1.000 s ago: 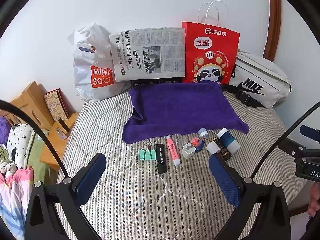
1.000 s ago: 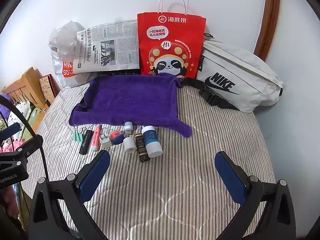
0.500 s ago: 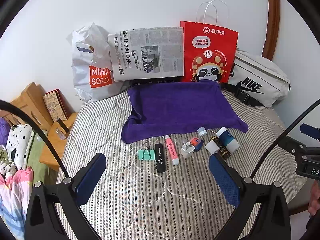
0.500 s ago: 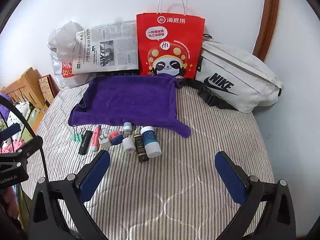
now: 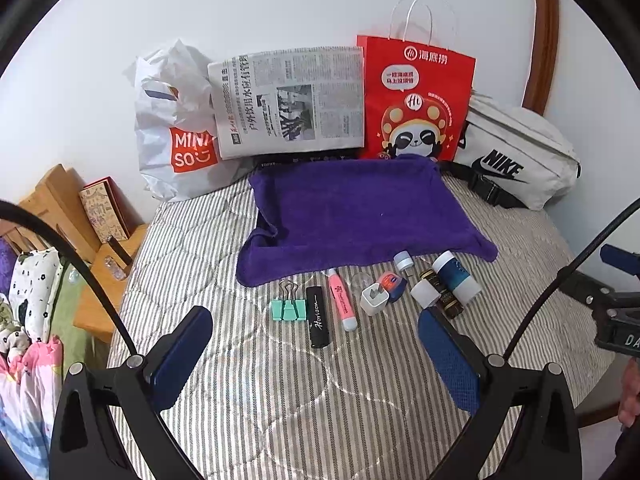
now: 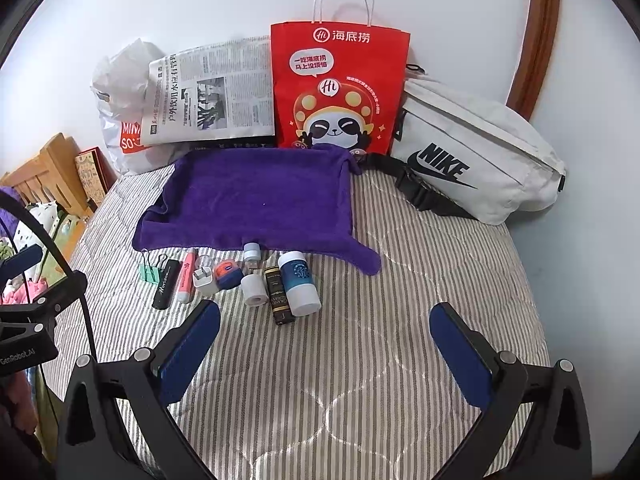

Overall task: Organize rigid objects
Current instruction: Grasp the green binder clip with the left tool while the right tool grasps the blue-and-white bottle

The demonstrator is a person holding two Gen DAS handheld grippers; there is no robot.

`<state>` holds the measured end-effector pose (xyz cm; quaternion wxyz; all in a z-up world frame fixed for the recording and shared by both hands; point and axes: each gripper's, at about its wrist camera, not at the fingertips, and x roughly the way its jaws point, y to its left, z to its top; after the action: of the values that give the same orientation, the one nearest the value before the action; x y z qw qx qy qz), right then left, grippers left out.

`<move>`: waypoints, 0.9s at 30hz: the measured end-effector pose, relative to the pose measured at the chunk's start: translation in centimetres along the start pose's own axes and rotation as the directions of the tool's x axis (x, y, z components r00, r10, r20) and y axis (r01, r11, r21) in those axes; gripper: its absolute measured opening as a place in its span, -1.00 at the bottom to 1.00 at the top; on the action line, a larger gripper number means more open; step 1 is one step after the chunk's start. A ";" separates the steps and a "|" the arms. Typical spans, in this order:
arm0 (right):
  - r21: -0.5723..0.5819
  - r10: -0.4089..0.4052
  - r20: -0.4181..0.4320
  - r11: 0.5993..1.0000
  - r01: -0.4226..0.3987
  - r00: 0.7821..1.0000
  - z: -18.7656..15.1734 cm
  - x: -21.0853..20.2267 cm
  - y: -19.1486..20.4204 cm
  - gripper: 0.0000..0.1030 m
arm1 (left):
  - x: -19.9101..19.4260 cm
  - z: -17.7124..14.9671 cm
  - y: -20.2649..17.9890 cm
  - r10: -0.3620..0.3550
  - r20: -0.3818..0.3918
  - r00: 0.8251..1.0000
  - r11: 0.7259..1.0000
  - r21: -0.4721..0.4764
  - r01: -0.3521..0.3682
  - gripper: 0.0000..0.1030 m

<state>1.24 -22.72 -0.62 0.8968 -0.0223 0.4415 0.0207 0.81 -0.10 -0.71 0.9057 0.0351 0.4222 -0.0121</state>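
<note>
Striped bed, purple towel, small items row, bags behind

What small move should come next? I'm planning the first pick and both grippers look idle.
Probably ease the left gripper forward onto the black Horizon stick: its jaws are open and empty, and the stick lies just ahead between them, lengthwise, with the purple towel behind it bare.

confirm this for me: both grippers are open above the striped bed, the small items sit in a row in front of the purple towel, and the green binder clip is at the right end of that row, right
Not quite. The green binder clip is at the left end of the row, next to the black Horizon stick; the left wrist view shows it. The right end is the blue and white bottle. The rest holds: left gripper and right gripper are open, items in front of the purple towel.
</note>
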 end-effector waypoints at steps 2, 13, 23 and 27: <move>0.003 0.005 0.004 1.000 -0.005 1.000 0.0 0.2 -0.2 1.00 | 0.9 -0.1 0.0 -0.009 -0.009 1.000 1.000 0.009 0.009 1.00; -0.007 -0.010 -0.018 1.000 0.010 1.000 -0.4 2.7 -0.7 1.00 | 8.0 -1.8 2.4 -0.015 -0.102 0.995 1.000 -0.004 0.014 1.00; -0.019 -0.015 -0.065 1.000 0.014 0.998 -1.1 5.2 -0.4 1.00 | 14.6 -2.6 5.6 0.010 -0.168 0.986 0.999 -0.035 -0.016 0.99; -0.041 -0.028 -0.094 0.999 0.024 0.995 -1.4 6.2 0.1 1.00 | 17.0 -2.3 6.0 -0.006 -0.199 0.980 0.999 -0.043 -0.003 0.98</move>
<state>3.95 -22.64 -6.38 0.8744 -0.0469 0.4826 0.0166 10.27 6.16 -14.85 0.8594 0.0165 0.5110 -0.0001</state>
